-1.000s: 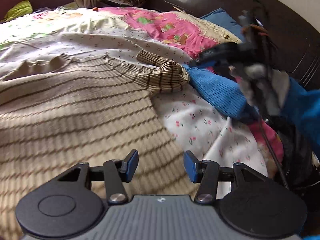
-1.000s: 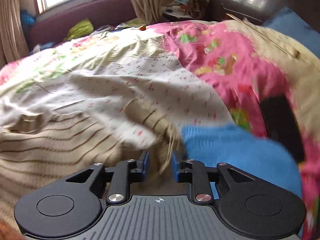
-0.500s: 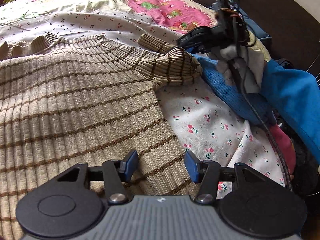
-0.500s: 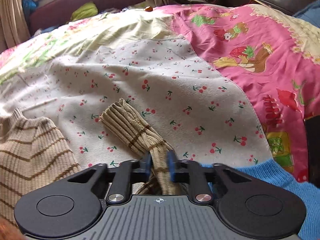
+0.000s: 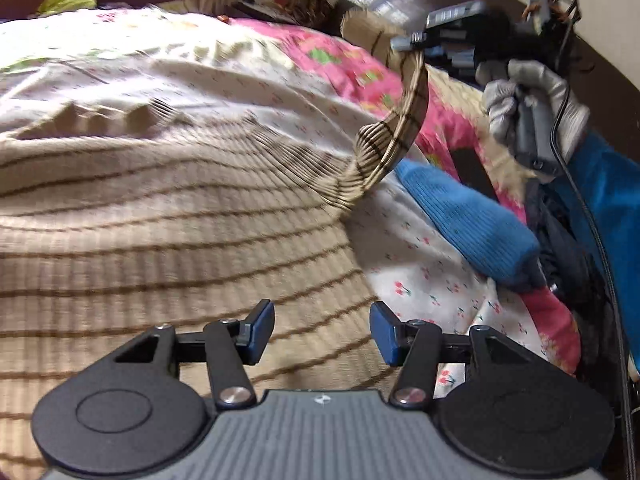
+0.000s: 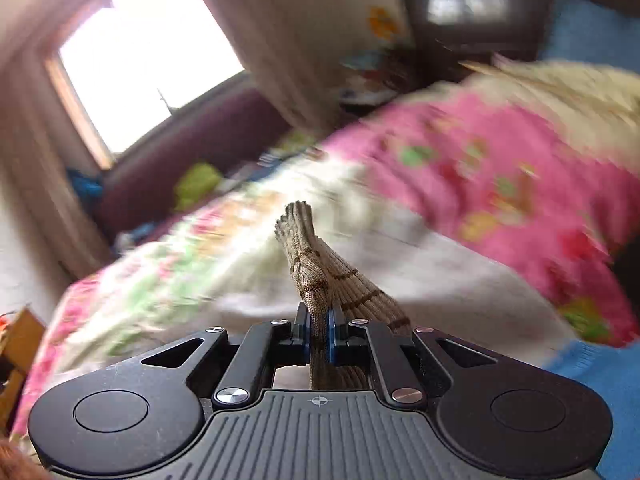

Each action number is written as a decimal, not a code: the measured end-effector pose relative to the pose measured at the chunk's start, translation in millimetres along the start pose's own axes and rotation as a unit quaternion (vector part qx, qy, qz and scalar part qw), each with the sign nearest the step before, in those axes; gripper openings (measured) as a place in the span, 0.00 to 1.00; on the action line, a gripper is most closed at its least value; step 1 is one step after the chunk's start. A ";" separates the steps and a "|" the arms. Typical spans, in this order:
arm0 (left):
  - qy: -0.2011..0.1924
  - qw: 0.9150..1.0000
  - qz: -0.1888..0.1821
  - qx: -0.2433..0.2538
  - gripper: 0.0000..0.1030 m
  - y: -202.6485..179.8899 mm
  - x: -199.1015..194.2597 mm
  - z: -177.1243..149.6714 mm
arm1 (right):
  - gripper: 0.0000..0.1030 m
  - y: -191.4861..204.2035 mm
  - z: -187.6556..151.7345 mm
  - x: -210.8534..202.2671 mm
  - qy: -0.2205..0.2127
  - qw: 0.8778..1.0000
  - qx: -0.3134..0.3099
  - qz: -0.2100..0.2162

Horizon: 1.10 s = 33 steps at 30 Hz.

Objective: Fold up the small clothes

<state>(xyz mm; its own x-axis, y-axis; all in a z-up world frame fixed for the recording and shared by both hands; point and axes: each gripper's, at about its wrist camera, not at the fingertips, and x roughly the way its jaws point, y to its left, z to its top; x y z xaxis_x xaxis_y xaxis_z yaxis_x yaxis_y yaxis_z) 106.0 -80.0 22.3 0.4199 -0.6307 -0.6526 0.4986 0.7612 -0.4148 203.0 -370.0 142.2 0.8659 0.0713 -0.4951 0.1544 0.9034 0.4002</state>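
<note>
Right wrist view: right gripper (image 6: 319, 334), blue pads clamped on the ribbed sleeve (image 6: 316, 276) of a beige knitted sweater with brown stripes (image 5: 160, 224). Left wrist view: sweater body spread flat on the cherry-print bedsheet (image 5: 424, 280); sleeve lifted in an arc toward the gloved hand (image 5: 532, 104). Left gripper (image 5: 322, 332) hovers over the sweater's lower part, jaws about half apart, holding nothing. Blue knitted garment (image 5: 468, 216) lies beside the sweater.

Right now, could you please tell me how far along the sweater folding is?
Done: the striped sweater lies spread flat on the bed. In hand: the right hand-held gripper is shut on its sleeve, lifted clear. Left: laying the sleeve across; the left hand-held gripper is open, empty.
</note>
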 end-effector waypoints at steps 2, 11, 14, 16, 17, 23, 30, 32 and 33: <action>-0.017 1.000 0.011 -0.008 0.61 9.6 -12.4 -1.1 | 0.07 47.4 -5.0 3.1 -0.005 0.998 -0.050 0.032; -0.060 0.994 0.069 -0.060 0.64 66.0 -45.2 -26.3 | 0.09 175.0 -181.2 85.8 0.154 0.933 -0.317 0.074; -0.060 0.992 0.057 -0.093 0.64 84.3 -46.5 -31.9 | 0.12 171.4 -227.0 94.9 0.182 0.916 -0.355 0.050; -0.068 0.992 0.058 -0.094 0.64 90.9 -49.0 -32.6 | 0.13 173.3 -226.1 87.6 0.169 0.913 -0.369 0.050; -0.072 0.991 0.063 -0.090 0.64 92.0 -49.5 -32.3 | 0.14 173.5 -220.7 84.4 0.168 0.915 -0.364 0.052; -0.087 0.990 0.067 -0.089 0.64 99.6 -52.8 -33.6 | 0.21 199.2 -213.6 86.1 0.159 0.900 -0.401 0.059; -0.091 0.990 0.065 -0.091 0.64 102.9 -55.0 -33.2 | 0.22 221.4 -237.4 79.3 0.169 0.884 -0.425 0.097; -0.090 0.990 0.063 -0.092 0.64 104.0 -53.8 -33.2 | 0.23 224.4 -241.6 81.6 0.161 0.878 -0.444 0.081; -0.091 0.990 0.063 -0.092 0.64 103.3 -54.6 -33.7 | 0.23 224.3 -241.4 84.4 0.160 0.879 -0.443 0.077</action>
<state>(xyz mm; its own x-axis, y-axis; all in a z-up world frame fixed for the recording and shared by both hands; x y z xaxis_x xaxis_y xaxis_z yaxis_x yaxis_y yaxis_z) 109.1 38.1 -6.3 0.6082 -0.5327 -0.5885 0.2944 0.8399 -0.4559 195.8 -59.3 4.0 0.6434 0.2081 -0.7367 -0.5069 0.8369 -0.2063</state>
